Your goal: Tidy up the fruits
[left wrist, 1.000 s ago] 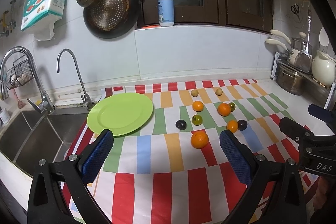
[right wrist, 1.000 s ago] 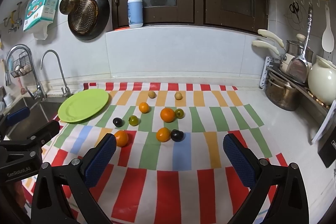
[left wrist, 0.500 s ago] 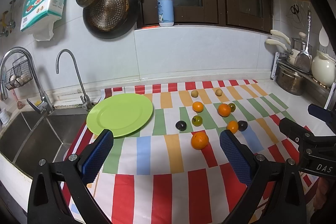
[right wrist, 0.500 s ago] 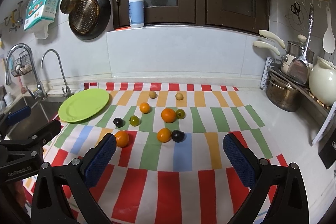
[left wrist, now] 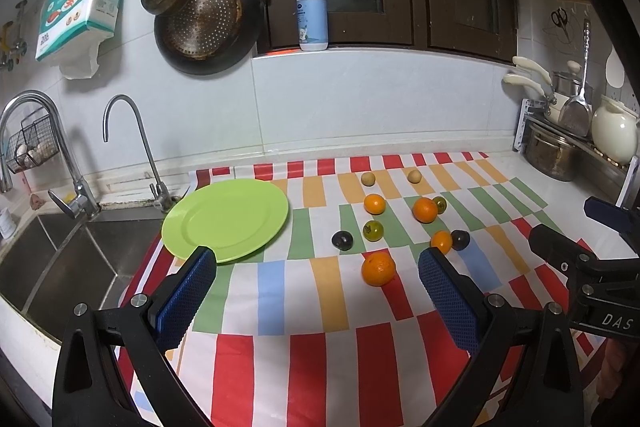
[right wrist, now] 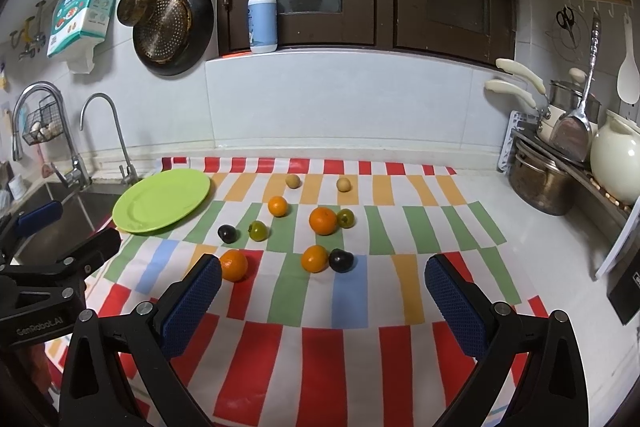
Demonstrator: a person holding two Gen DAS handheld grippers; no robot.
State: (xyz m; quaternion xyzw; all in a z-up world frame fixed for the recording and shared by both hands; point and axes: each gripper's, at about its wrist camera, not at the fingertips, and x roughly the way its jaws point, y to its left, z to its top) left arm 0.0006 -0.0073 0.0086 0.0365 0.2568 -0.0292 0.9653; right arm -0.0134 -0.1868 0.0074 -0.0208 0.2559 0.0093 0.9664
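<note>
Ten round fruits lie loose on the striped cloth (right wrist: 304, 311) right of the empty green plate (left wrist: 226, 219), both the left gripper (left wrist: 316, 291) and right gripper (right wrist: 322, 293) spread wide and empty, so an off-centre pinch could send one rolling.

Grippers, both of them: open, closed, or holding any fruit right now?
Left gripper: open, jaws wide apart, holding nothing.
Right gripper: open, jaws wide apart, holding nothing.
</note>
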